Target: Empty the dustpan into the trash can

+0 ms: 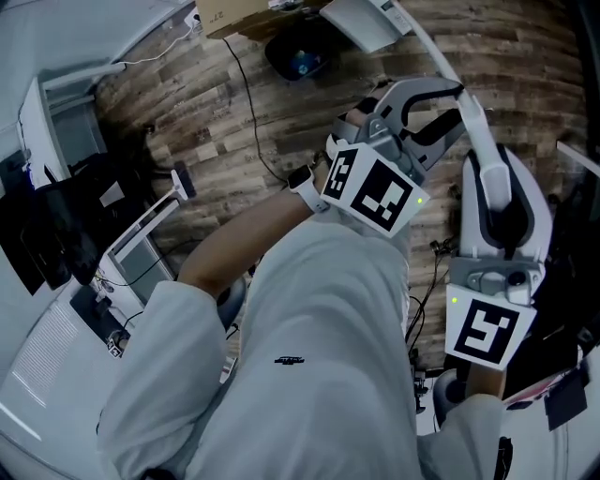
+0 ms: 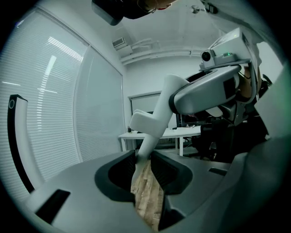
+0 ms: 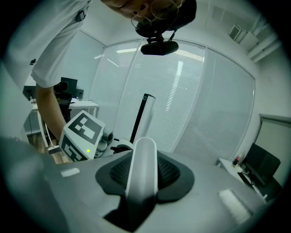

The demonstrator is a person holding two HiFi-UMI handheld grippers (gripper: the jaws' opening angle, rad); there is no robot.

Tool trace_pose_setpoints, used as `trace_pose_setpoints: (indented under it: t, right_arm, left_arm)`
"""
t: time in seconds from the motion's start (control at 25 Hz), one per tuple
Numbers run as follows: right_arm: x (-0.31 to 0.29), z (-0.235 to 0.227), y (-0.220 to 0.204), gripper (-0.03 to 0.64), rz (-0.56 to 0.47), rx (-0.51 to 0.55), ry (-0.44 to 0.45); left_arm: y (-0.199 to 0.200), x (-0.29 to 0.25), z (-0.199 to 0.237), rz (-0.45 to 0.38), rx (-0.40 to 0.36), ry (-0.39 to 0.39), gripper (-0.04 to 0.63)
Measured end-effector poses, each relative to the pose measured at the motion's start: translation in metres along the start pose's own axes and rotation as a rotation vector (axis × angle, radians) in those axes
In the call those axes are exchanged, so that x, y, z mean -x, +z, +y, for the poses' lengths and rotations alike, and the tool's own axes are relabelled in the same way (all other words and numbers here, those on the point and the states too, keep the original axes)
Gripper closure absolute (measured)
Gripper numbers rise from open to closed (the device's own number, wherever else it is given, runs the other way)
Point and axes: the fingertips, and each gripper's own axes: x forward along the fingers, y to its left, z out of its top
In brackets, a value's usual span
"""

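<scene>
the dustpan [image 1: 361,23] hangs at the far end of its long white handle [image 1: 473,122], its pale pan above the wood floor [image 1: 234,103] and just beside a dark round trash can [image 1: 298,56] with something blue inside. the right gripper [image 1: 492,202] holds the near end of the handle, and in the right gripper view the rounded white bar fills the space between its dark ribbed pads, with the jaws closed onto it. further along the handle toward the pan, the left gripper [image 1: 448,98] meets it. in the left gripper view its jaws stand narrow, the thin part of the handle is caught between them and floor planks show through the rest of the gap. each gripper carries a cube with black-and-white square markers and a small green light. beyond the trash can from the dustpan lies a cardboard box [image 1: 246,13] with dark print too small to read, and a black cable [image 1: 248,112] runs across the floor. a small dark logo on the person's pale clothing is illegible.
</scene>
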Motion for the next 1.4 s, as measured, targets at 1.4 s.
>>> trace_pose_setpoints:
  t: [1.4]
  right_arm:
    - [-0.040, -0.034, -0.116, 0.494, 0.147, -0.256, -0.100]
  left_arm:
    - [-0.093, 0.039, 0.005, 0.235, 0.269, 0.097, 0.589]
